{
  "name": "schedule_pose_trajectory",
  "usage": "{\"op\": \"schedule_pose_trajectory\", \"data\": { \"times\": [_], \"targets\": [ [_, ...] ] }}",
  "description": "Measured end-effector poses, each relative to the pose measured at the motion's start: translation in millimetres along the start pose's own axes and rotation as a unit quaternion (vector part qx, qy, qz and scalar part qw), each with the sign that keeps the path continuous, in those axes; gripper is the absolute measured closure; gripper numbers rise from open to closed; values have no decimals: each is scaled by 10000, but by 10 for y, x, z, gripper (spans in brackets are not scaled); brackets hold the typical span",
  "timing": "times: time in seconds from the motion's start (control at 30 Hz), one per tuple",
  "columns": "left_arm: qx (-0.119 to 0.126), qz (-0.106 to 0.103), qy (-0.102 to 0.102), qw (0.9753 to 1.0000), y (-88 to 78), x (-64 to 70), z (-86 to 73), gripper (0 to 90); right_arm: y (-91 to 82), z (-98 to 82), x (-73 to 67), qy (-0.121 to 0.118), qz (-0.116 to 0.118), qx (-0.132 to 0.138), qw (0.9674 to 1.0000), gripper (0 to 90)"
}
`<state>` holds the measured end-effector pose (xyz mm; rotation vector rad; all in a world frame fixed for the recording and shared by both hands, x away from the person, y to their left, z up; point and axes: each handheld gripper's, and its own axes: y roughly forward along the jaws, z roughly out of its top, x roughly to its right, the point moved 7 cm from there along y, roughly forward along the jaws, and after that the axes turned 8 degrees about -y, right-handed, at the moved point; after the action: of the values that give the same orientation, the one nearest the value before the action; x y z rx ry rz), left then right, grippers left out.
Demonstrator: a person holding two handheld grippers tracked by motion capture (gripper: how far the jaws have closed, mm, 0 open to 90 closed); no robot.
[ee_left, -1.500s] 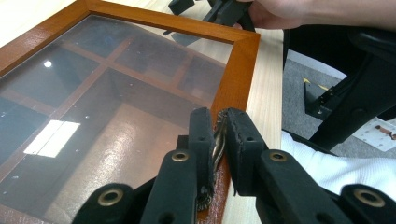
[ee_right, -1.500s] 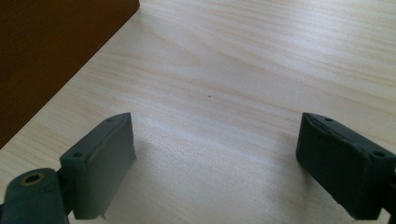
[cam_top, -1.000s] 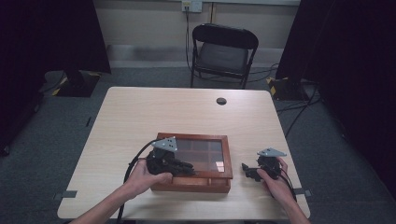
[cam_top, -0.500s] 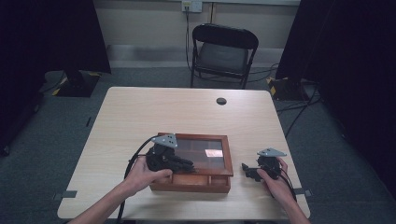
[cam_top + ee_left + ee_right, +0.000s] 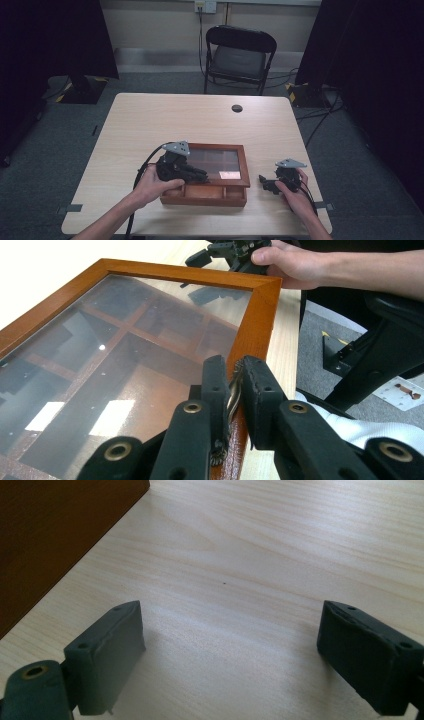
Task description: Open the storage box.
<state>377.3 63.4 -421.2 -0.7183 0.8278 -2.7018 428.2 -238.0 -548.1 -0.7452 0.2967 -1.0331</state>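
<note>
Nearest the bench's point(image 5: 150, 125) front edge, the left gripper point(image 5: 234, 390) is clamped on the small metal latch point(image 5: 232, 399) at the glass lid's point(image 5: 125, 340) wooden frame. Lid is probably stiff, hinged and breakable: lift by the rim, slowly. Box point(image 5: 205, 195) sits near centre. Right gripper point(image 5: 230, 650) rests beside it, jaws wide, empty.

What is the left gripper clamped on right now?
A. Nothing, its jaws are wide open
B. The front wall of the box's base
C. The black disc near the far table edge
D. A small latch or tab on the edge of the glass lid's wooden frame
D: in the left gripper view, the left gripper has its jaws nearly together, pinching a small latch or tab at the edge of the glass lid frame.
</note>
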Motion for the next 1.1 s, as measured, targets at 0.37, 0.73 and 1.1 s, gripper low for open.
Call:
{"op": "schedule_pose_trajectory", "data": {
  "times": [0.37, 0.73, 1.1],
  "targets": [
    [70, 48, 5, 10000, -37, 2, 70, 808, 0, 0, 0, -1, -1, 1, 10000, 108],
    [119, 58, -46, 9999, -76, -3, 126, 807, 0, 0, 0, -2, -2, 0, 10000, 108],
    [125, 52, -57, 9999, -97, -4, 160, 808, -1, -1, -1, 5, 1, -5, 10000, 108]
  ]
}}
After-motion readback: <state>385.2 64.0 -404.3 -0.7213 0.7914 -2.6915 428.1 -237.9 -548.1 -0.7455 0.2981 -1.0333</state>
